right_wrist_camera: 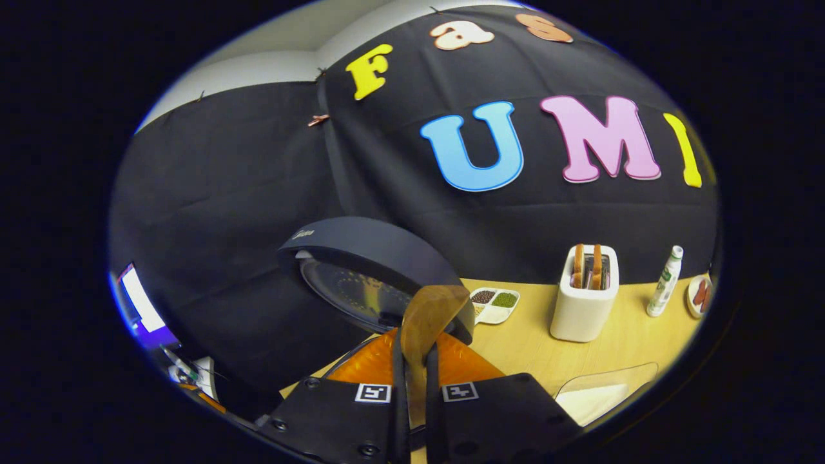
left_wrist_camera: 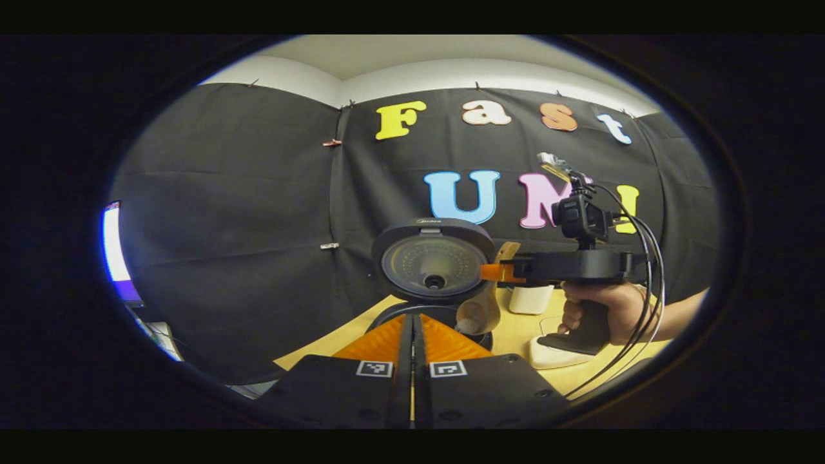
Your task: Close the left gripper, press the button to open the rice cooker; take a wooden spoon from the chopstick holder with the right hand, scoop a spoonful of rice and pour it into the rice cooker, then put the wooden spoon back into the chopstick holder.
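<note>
In the left gripper view, the left gripper sits at the bottom centre with its two fingers clenched together, nothing between them. Just beyond it the rice cooker stands open: its round dark lid is raised upright, showing a dull metallic inner plate dotted with small holes and a steam vent near the lower edge. To the right of centre, the right gripper reaches in sideways, held by a hand on its dark pistol grip, cables looping off behind. It grasps the wooden spoon, whose smooth pale bowl hangs downward just right of the cooker's opening, over the light wooden table.

The right gripper view gives the far side of the table instead. At its bottom centre the fingers pinch the spoon's flat handle, and the rounded brown top of the spoon rises in front of the lid's curved matte rim. Right of centre stands a white, rounded chopstick holder with two brown handles upright in it. Between it and the cooker lies a shallow divided dish of dark and green grains. Farther right stands a slim white bottle, and at the lower right a clear container holds something white.
</note>
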Demonstrator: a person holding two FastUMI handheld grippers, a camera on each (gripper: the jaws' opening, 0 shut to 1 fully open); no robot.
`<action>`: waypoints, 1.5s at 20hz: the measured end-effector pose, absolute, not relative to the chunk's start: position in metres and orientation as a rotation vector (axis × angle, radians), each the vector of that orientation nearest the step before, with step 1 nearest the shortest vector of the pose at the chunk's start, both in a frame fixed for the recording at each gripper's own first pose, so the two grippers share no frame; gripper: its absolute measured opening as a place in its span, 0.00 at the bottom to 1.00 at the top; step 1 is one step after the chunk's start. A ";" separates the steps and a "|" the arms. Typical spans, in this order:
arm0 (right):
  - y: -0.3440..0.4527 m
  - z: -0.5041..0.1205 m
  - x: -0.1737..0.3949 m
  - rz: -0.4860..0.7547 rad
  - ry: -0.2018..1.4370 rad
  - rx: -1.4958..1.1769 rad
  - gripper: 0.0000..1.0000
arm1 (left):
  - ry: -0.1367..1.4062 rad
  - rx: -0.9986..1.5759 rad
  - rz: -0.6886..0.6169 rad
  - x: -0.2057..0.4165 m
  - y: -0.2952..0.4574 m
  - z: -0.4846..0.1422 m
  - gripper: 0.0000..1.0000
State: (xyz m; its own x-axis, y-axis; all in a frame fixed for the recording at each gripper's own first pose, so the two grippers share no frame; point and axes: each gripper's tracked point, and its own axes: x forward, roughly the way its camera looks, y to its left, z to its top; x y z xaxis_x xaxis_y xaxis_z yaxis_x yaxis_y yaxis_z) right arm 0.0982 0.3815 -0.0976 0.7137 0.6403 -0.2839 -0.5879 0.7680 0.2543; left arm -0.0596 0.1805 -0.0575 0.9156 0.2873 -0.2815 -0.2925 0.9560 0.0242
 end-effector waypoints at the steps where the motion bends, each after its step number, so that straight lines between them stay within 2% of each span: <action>1: 0.387 -0.098 0.094 0.699 0.358 0.121 0.14 | 0.289 -0.023 0.300 -0.059 0.181 -0.058 0.09; 7: 0.409 -0.093 0.070 0.810 0.231 -0.103 0.14 | 0.292 -0.031 0.295 -0.058 0.181 -0.061 0.09; 15: 0.415 -0.089 0.054 0.890 0.214 -0.120 0.14 | 0.297 -0.039 0.299 -0.057 0.182 -0.061 0.09; 22: 0.398 -0.082 0.068 0.859 0.237 -0.050 0.14 | 0.298 -0.050 0.306 -0.055 0.177 -0.060 0.09; 30: 0.317 -0.060 0.095 0.693 0.250 0.060 0.14 | 0.290 -0.029 0.224 -0.032 0.142 -0.057 0.09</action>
